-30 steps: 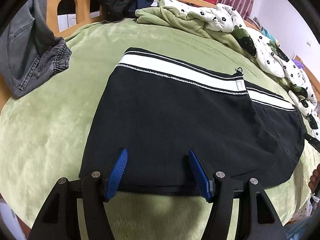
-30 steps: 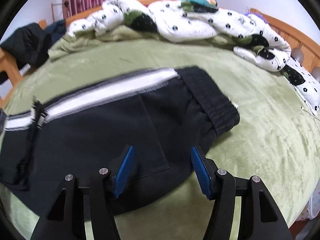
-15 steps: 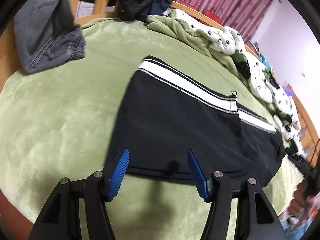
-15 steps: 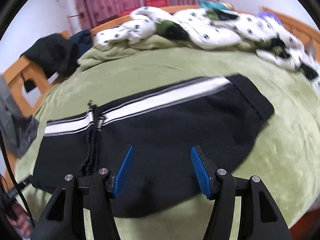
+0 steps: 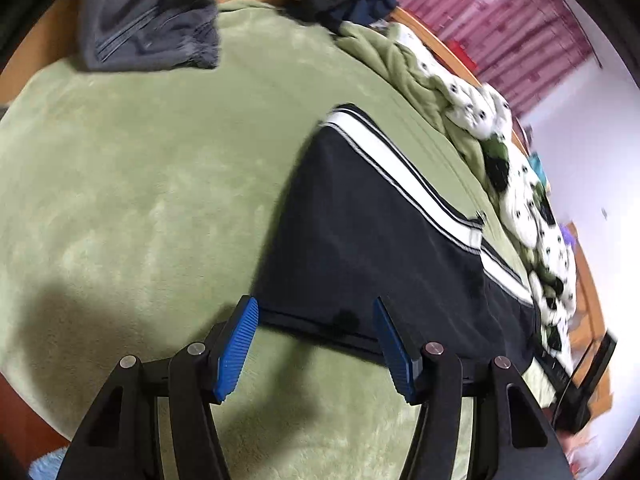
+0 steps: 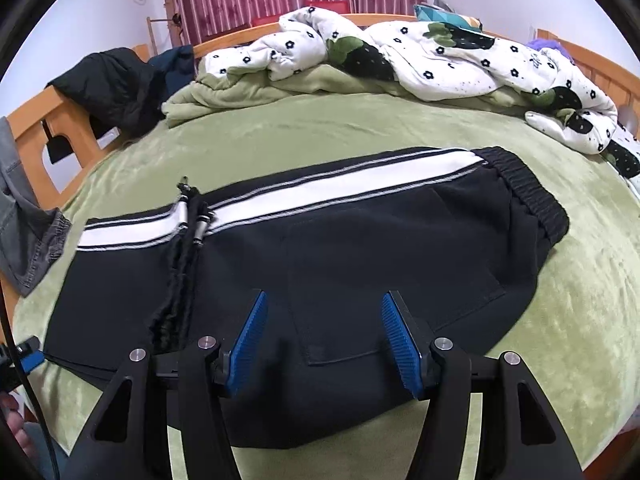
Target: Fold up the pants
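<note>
The black pants [image 6: 360, 248] lie flat on the green blanket [image 6: 580, 300] that covers the bed, and every place below is given from these pants. They are folded into a wide band. A white stripe [image 6: 320, 188] runs along their far edge, and the ribbed waistband [image 6: 524, 196] is at their right end in the right wrist view. A black drawstring [image 6: 184, 248] lies across the left part of the pants, from the stripe down toward the near edge.

The left gripper [image 5: 316, 330] hangs over the near left hem of the pants. Its jaws are released; the hem shows between the blue pads, but the pads do not press it. The right gripper [image 6: 324, 328] hangs over the near middle of the pants, just right of the drawstring. Its jaws are also released and clasp nothing.

Behind the pants, along the far side of the bed, a white quilt with black flowers [image 6: 440, 60] is heaped. Far to the left of the pants, grey jeans [image 5: 148, 36] hang over the wooden bed frame [image 6: 36, 128], and a dark jacket [image 6: 116, 88] lies on the same frame further back.
</note>
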`<control>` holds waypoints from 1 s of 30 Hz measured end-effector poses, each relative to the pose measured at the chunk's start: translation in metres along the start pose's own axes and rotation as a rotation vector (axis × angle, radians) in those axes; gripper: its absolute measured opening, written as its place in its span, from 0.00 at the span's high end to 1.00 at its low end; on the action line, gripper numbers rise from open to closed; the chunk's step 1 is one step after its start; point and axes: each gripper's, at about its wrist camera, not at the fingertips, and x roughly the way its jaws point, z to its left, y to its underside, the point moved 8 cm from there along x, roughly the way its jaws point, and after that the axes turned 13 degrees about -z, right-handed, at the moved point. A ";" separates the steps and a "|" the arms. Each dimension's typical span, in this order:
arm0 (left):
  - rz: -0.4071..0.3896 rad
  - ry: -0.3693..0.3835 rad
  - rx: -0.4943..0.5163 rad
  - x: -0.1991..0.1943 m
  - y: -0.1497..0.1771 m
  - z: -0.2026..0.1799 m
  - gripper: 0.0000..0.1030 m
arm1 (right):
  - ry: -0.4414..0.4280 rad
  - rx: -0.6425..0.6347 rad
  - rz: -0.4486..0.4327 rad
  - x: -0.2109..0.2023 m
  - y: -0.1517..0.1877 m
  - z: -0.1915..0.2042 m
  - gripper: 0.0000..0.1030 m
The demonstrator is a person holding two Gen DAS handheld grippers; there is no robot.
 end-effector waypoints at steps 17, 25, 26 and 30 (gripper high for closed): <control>0.104 0.031 -0.141 0.037 0.007 0.012 0.58 | 0.025 0.020 0.031 0.004 0.009 -0.016 0.43; -0.047 0.003 0.006 0.017 -0.006 -0.007 0.83 | 0.005 0.056 0.028 -0.003 0.005 -0.014 0.43; -0.081 -0.009 0.050 0.013 -0.008 -0.015 0.85 | 0.007 0.056 0.021 -0.004 0.003 -0.017 0.43; -0.181 -0.064 0.260 -0.001 -0.015 -0.064 0.89 | 0.023 0.090 0.006 -0.012 -0.002 -0.035 0.43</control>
